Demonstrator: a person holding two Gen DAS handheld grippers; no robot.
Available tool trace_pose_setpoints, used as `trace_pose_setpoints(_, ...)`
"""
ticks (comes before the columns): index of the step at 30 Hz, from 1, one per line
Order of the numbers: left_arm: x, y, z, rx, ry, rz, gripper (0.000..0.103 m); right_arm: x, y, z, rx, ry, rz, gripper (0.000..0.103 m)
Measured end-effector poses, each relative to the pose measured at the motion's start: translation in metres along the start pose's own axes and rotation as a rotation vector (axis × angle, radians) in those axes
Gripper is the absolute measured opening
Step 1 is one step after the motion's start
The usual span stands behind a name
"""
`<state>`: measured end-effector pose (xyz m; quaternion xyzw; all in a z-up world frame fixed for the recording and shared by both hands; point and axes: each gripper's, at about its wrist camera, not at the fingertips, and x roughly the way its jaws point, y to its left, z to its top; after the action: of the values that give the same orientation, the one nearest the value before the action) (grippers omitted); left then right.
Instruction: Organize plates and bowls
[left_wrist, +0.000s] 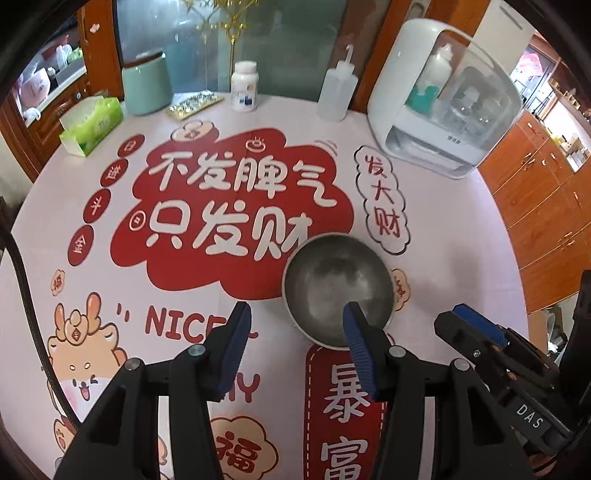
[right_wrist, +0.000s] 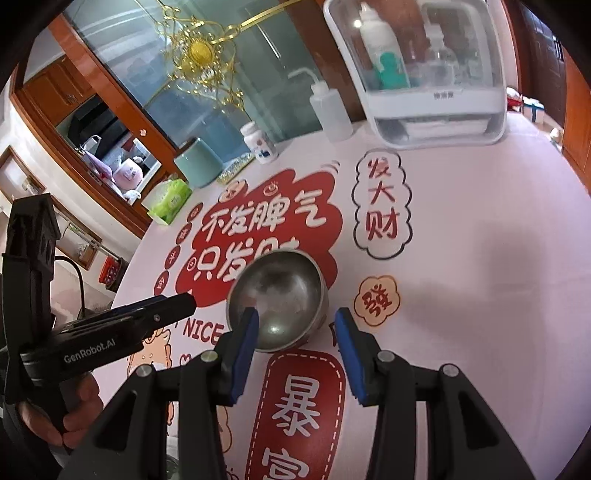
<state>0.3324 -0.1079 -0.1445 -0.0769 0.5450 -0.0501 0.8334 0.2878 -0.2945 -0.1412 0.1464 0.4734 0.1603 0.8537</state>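
A dull metal bowl (left_wrist: 338, 288) stands upright and empty on the printed pink tablecloth (left_wrist: 454, 236). My left gripper (left_wrist: 295, 314) hovers over its near left rim, jaws open; one blue pad lies over the bowl's inside, the other over the cloth. In the right wrist view the bowl (right_wrist: 280, 295) sits just ahead of my right gripper (right_wrist: 295, 317), also open, with nothing pressed between its pads. Each gripper shows in the other's view: the right gripper (left_wrist: 465, 317) at the right, the left gripper (right_wrist: 184, 299) at the left, held by a hand (right_wrist: 74, 424).
At the back of the table stand a white case with a clear cover (left_wrist: 443, 99) holding bottles, a squeeze bottle (left_wrist: 338, 88), a white pill bottle (left_wrist: 243, 86), foil blister packs (left_wrist: 195, 103), a green canister (left_wrist: 146, 86) and a green tissue box (left_wrist: 92, 125). Wooden cabinets (left_wrist: 546, 206) flank the table.
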Motion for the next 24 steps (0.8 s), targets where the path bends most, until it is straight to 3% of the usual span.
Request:
trace_pose_setpoints(13,0.051,0.005,-0.003,-0.032,0.062,-0.011,0.050,0.039,-0.019,-0.010,0.088,0.067,0.047,0.043)
trace_pose_setpoints(16,0.059,0.005,-0.004,-0.026,0.073,-0.021,0.042,0.045,-0.022,-0.012,0.106,0.071,0.056,0.043)
trace_pose_setpoints(24,0.073,0.009,-0.007,-0.046,0.101,-0.014,0.041,0.057,-0.031,-0.016,0.142,0.092,0.085,0.037)
